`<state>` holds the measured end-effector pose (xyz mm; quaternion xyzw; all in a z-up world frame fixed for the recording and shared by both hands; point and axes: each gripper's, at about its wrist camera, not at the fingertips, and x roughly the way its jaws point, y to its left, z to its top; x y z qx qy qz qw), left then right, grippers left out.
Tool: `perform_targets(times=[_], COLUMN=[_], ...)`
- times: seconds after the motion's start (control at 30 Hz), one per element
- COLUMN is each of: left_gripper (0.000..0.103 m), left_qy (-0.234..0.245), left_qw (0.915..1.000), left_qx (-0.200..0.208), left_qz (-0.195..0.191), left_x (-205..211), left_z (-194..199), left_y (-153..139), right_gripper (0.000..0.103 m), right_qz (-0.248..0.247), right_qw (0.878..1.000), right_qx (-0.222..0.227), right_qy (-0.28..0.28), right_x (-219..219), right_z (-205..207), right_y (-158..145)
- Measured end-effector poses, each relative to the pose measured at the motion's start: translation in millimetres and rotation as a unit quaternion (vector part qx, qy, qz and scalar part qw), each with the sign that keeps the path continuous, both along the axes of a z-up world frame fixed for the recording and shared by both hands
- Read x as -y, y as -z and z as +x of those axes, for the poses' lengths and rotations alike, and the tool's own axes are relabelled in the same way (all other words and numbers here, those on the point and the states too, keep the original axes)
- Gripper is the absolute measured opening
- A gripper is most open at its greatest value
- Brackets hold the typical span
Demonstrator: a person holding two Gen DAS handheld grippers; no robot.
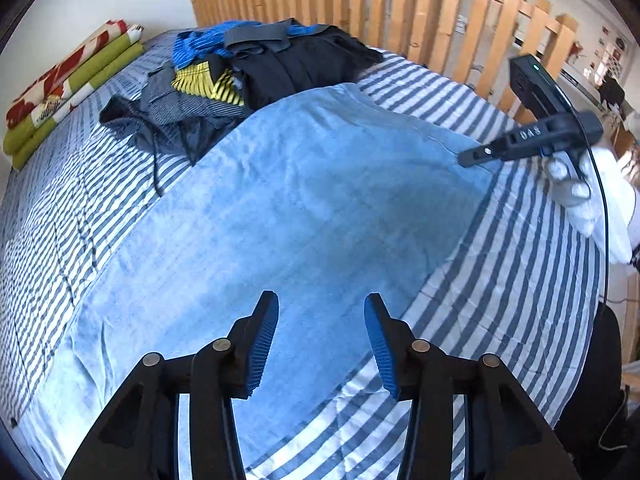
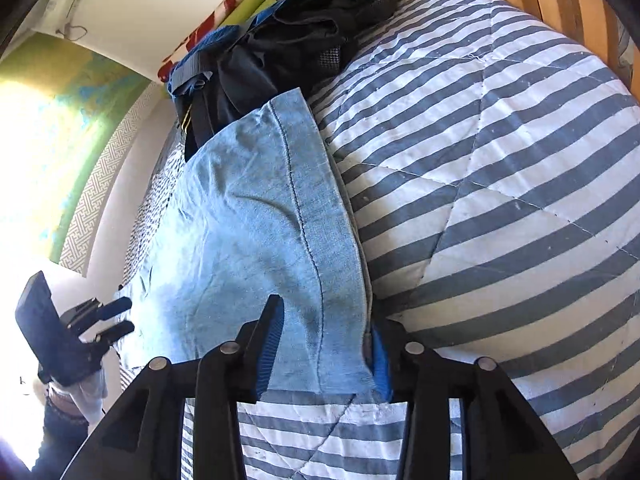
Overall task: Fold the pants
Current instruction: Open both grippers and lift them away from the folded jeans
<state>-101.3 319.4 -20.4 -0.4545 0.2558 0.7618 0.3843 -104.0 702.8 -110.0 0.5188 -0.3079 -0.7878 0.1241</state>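
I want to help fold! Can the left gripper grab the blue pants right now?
Probably yes. The left gripper hangs over the blue pants with its jaws apart and nothing between it and the cloth. The clothes pile sits farther back, out of the way. It looks like it would only need to dip down.

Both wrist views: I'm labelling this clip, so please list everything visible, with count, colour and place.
pants: one, light blue, spread flat on the bed.
quilt: one, blue and white stripes, covering the bed.
clothes pile: one heap, black, blue, yellow, grey, beyond the pants.
rolled fabric: red, white and green, by the wall.
wooden railing: one, pale wood, behind the bed.
left gripper: black, blue pads, open above the pants.
right gripper: black, blue pads, straddling the pants' near edge.
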Motion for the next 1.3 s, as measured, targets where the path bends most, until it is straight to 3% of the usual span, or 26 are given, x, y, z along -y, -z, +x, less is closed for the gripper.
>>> perform_targets(times=[0.03,0.13,0.2,0.3,0.4,0.5,0.63,0.73,0.83,1.0,1.07,1.13,1.2,1.3], left_gripper=[0.048,0.048,0.048,0.048,0.048,0.044,0.040,0.041,0.041,0.041,0.047,0.049,0.050,0.061], left_qy=[0.014,0.074,0.110,0.146,0.167,0.171,0.146,0.099,0.027,-0.108,-0.175,-0.247,-0.318,-0.412], left_qw=[0.9999,0.9968,0.9926,0.9880,0.9830,0.9833,0.9881,0.9951,0.9992,0.9930,0.9825,0.9654,0.9432,0.9054], left_qx=[-0.008,-0.028,-0.050,-0.050,-0.066,-0.047,-0.034,-0.003,0.021,0.009,0.006,-0.002,-0.020,-0.048], left_qz=[0.000,0.004,-0.008,-0.014,-0.039,-0.041,-0.034,-0.009,0.019,0.046,0.064,0.084,0.094,0.092], left_x=[-5,-48,-84,-127,-158,-164,-133,-87,-23,108,171,240,312,420], left_z=[10,35,54,69,77,72,59,46,33,13,3,-1,-2,-1], left_y=[2,11,23,42,61,68,55,37,20,-11,-25,-40,-52,-62], right_gripper=[0.012,0.011,0.014,0.019,0.026,0.029,0.029,0.029,0.029,0.029,0.029,0.029,0.029,0.029], right_qz=[-0.002,-0.029,-0.030,-0.045,-0.027,-0.031,-0.012,-0.007,0.036,0.051,0.055,0.068,0.076,0.096], right_qw=[1.000,0.999,0.998,0.997,0.997,0.997,0.998,0.999,0.999,0.998,0.997,0.993,0.988,0.975], right_qx=[0.010,0.026,0.029,0.044,0.049,0.055,0.032,0.022,-0.001,-0.034,-0.052,-0.074,-0.092,-0.117], right_qy=[0.002,0.029,0.045,0.051,0.053,0.049,0.057,0.034,0.031,0.005,-0.025,-0.060,-0.102,-0.164], right_x=[2,-4,-10,-17,-21,-25,-30,-26,-20,11,37,72,113,186], right_z=[-2,-3,-3,-5,-3,3,20,27,33,38,37,35,30,24], right_y=[0,-3,-6,-4,-6,-2,-6,-8,-21,-48,-63,-81,-96,-115])
